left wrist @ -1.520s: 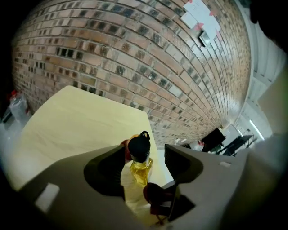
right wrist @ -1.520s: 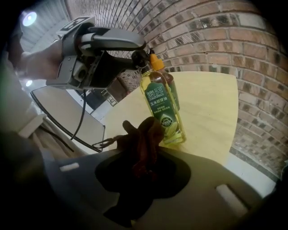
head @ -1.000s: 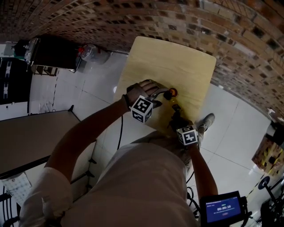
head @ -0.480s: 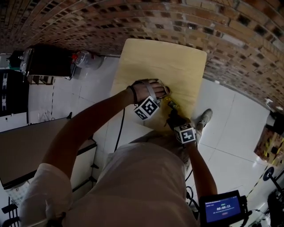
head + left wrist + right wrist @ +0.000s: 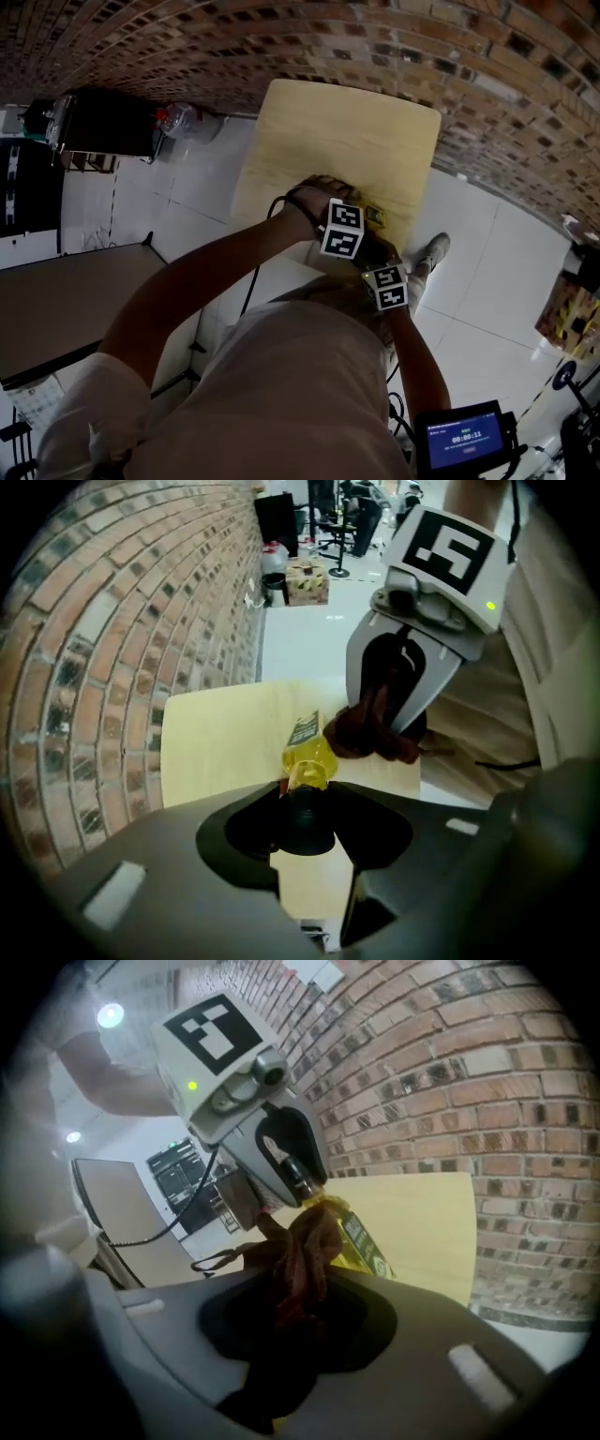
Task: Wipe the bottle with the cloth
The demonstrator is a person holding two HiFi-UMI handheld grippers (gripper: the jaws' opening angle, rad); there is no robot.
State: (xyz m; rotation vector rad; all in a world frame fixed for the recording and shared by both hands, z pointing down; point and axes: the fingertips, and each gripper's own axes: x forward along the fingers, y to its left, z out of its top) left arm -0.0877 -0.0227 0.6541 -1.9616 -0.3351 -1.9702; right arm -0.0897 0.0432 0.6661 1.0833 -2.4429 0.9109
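Brick wall (image 5: 281, 37) is seen across the top of the head view, and a pale wooden table (image 5: 337, 131) is set against it over white floor tiles (image 5: 202, 178). Both grippers are gathered at the table's near edge. The left gripper (image 5: 347, 230) is pointed straight down and the right gripper (image 5: 373, 255) is held just beside it. Only a sliver of the yellow bottle (image 5: 377, 215) is shown past them.

Over to the left gripper view: the bottle's dark cap (image 5: 302, 816) is caught in the notch of the jaws, which have just been closing and are now clamped on it. The yellow body is seen beyond, over the tabletop; whether its base is touching the wood cannot be told. The dark red cloth (image 5: 373, 735), pinched in the right gripper, is pressed against the bottle's side.

Right gripper view now: the jaws are clenched on the bunched cloth, and its folds are draped against the bottle's neck and shoulder. The bottle is seen tilted, held at the neck by the left gripper, with its dark label turned toward the wall
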